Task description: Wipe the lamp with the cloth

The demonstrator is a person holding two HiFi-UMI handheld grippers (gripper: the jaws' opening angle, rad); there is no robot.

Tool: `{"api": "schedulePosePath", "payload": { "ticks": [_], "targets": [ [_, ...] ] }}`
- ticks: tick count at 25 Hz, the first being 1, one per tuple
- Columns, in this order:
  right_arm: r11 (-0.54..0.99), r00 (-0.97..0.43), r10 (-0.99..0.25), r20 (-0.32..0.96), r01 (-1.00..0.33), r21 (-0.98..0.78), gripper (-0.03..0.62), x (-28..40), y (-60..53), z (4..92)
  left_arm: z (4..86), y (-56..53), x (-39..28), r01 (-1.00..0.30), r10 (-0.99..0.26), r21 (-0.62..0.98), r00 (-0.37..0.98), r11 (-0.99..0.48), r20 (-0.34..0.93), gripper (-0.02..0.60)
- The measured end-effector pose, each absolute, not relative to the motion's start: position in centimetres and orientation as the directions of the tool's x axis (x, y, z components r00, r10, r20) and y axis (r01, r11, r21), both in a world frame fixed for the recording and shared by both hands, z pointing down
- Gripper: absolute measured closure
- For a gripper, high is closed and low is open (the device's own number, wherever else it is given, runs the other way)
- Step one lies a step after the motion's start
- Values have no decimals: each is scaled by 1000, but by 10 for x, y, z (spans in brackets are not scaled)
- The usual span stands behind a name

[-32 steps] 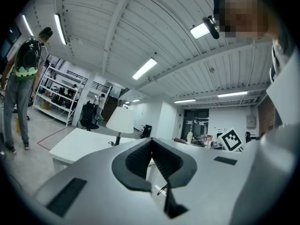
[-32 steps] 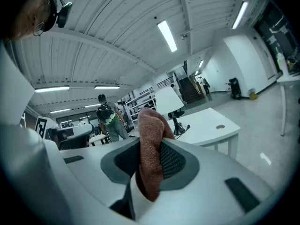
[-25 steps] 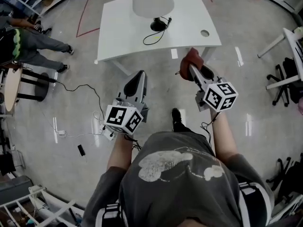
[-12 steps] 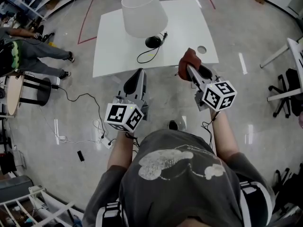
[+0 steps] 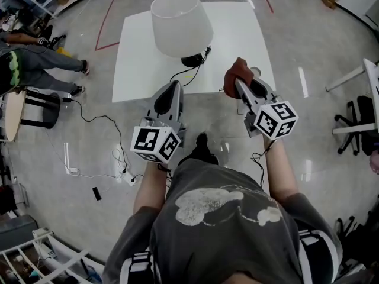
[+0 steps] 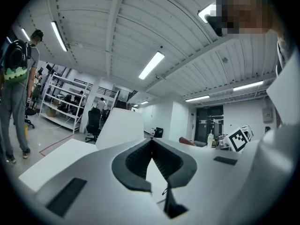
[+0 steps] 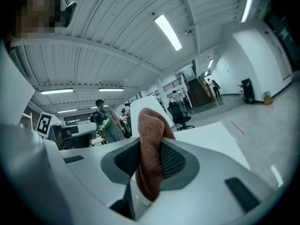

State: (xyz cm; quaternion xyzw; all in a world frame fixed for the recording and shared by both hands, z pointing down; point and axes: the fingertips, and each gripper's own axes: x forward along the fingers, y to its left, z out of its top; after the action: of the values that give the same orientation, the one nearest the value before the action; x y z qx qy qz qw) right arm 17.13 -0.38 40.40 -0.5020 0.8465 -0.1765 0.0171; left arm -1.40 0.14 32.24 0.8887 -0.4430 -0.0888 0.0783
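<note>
The lamp has a white shade (image 5: 179, 21) and a black base (image 5: 191, 60), and stands on a white table (image 5: 139, 52) ahead of me. A reddish-brown cloth (image 5: 238, 71) is pinched in my right gripper (image 5: 240, 83), which is shut on it over the table's near edge, right of the lamp. In the right gripper view the cloth (image 7: 150, 125) bulges up between the jaws, with the shade (image 7: 146, 103) behind it. My left gripper (image 5: 169, 94) is shut and holds nothing, just short of the table's near edge. Its jaws meet at a line in the left gripper view (image 6: 151, 142), with the shade (image 6: 123, 128) beyond.
The lamp's black cord (image 5: 180, 73) loops across the table. A person (image 5: 32, 55) stands at the far left next to a dark stool (image 5: 37, 108). Cables and a power strip (image 5: 126, 175) lie on the floor. An office chair (image 5: 355, 126) stands at the right.
I have stepped closer to the table. The lamp now sits fuller in view and nearer, and both grippers have come up to the table's near edge. The cloth stays gripped.
</note>
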Motion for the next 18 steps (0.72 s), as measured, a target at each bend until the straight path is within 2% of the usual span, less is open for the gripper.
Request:
{"api": "schedulePosePath", "payload": {
  "ticks": [18],
  "targets": [
    [367, -409, -903, 127, -892, -263, 497, 190, -162, 370, 309, -134, -40, -784, -815, 226, 570, -578, -103, 574]
  ]
}}
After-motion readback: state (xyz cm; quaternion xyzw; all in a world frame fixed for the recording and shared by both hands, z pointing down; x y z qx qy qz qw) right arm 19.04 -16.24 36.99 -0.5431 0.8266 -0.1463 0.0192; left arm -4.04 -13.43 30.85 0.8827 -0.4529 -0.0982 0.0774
